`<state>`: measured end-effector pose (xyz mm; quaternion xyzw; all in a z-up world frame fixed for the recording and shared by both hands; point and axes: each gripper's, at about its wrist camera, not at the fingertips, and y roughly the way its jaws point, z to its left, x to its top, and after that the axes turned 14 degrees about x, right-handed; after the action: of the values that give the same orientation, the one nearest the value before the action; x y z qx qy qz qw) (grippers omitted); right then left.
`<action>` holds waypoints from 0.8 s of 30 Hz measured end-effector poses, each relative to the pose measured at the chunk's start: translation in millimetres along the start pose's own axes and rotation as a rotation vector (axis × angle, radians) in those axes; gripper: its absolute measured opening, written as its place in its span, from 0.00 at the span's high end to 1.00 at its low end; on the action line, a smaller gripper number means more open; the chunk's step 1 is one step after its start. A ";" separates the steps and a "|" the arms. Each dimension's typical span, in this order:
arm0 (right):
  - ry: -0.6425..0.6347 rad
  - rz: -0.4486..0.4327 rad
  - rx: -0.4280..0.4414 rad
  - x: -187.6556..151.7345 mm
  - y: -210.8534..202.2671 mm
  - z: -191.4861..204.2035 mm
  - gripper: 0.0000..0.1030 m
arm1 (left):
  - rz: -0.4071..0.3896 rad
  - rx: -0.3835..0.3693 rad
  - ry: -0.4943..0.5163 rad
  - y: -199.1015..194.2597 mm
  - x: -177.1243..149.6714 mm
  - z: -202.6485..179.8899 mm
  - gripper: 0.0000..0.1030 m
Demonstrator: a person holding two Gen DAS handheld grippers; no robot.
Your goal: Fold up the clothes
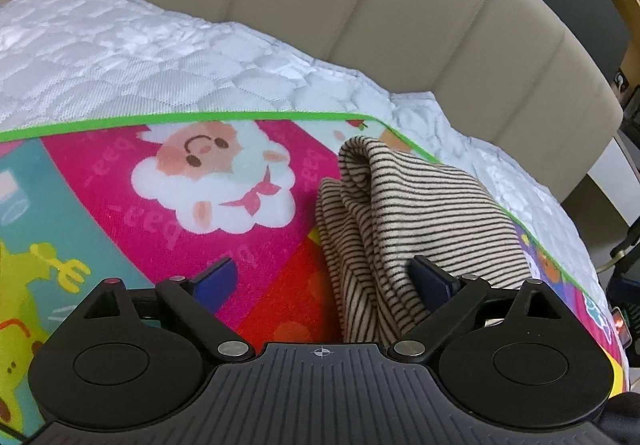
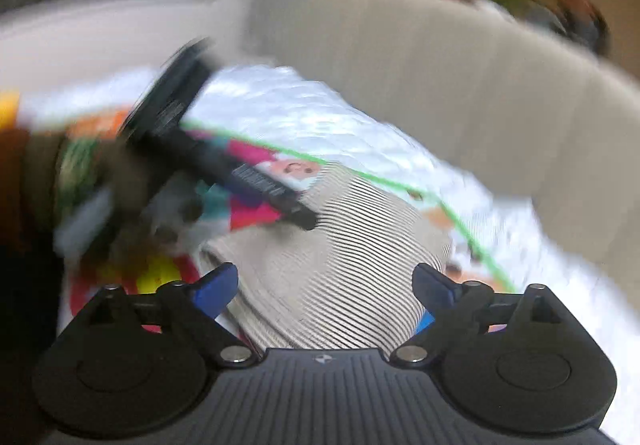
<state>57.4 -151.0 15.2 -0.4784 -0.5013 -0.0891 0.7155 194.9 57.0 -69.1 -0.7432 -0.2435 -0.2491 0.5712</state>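
Striped beige-and-black cloth, the folded garment (image 1: 404, 213), lies bunched on the colourful play mat (image 1: 120, 181) over the white quilted bed (image 1: 160, 61). My left gripper (image 1: 324, 277) stands wide open, its right finger (image 1: 430, 279) touching the garment, nothing pinched. My right gripper (image 2: 324, 285) is open too, spread above the garment (image 2: 340, 245), which sits just ahead between its fingers. That view is blurred; the left gripper (image 2: 224, 165) shows ahead-left.

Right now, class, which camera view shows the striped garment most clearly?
The left wrist view: the striped garment is sharp, its bunched folds plain on the play mat. The right wrist view shows it larger but motion-blurred.
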 end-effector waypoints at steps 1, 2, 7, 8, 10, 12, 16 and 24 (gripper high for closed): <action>0.085 -0.017 0.006 0.9 -0.6 -11.8 0.07 | 0.003 -0.001 -0.001 -0.3 -0.1 0.4 0.06; 0.166 -0.032 0.011 1.3 -0.8 -23.2 0.07 | 0.004 0.000 0.001 -0.5 -0.2 0.5 0.06; 0.438 0.035 -0.031 -22.4 30.1 -69.7 0.07 | 0.009 -0.002 0.003 -0.4 -0.9 1.1 0.06; 0.495 0.061 -0.027 -30.5 36.6 -77.5 0.07 | 0.010 -0.003 0.003 -0.2 -1.1 1.3 0.06; 0.647 0.062 0.050 -45.9 47.7 -90.4 0.13 | 0.008 -0.003 0.006 -0.1 -1.8 1.1 0.06; 0.654 0.044 0.123 -42.5 46.3 -90.5 0.33 | 0.008 -0.005 0.001 0.7 -1.8 1.7 0.06; 0.515 -0.010 0.104 -25.8 29.1 -82.0 0.47 | 0.008 -0.005 -0.023 1.8 -1.0 5.2 0.06; 0.340 0.058 -0.047 -33.8 40.6 -72.0 0.31 | 0.003 -0.010 0.011 1.0 -3.1 -1.4 0.04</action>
<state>111.3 -197.3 -39.0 -0.4875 -0.3569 -0.1597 0.7807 193.1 55.2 -71.5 -0.7449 -0.2380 -0.2535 0.5693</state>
